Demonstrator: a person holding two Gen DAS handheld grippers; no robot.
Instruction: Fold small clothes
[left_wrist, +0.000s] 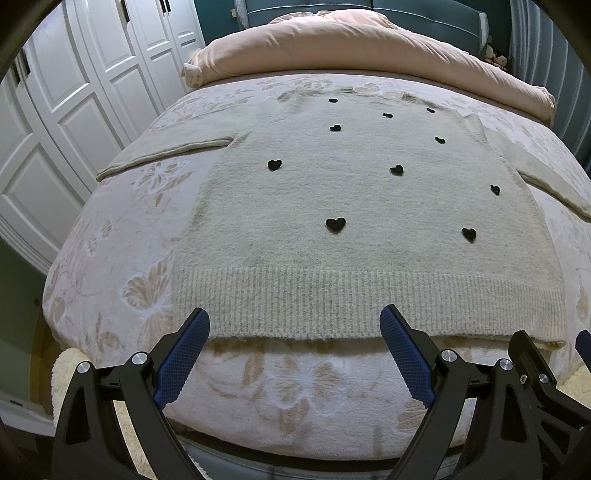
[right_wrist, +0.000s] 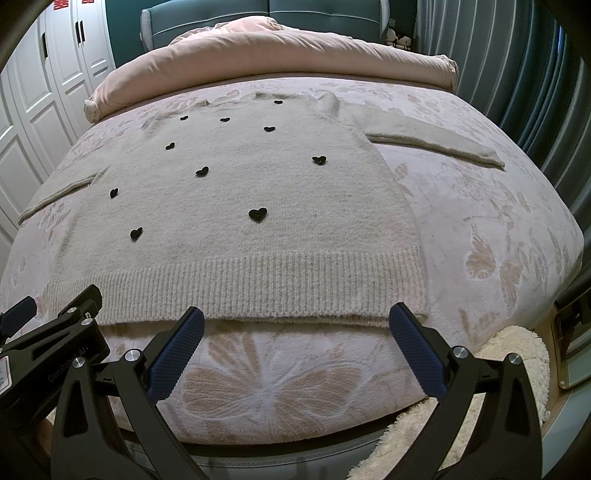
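Two grippers hover side by side at the bed's near edge: the left gripper (left_wrist: 295, 325) and right gripper (right_wrist: 297, 323), each with jaws spread wide, empty, blue textured pads. Just beyond lies one cream knit sweater (right_wrist: 236, 206), flat on a plush floral blanket (right_wrist: 480, 229), ribbed hem nearest, neck farthest, both sleeves outstretched sideways, ten black hearts scattered. Farther back sits one rolled pink duvet (right_wrist: 280, 51).
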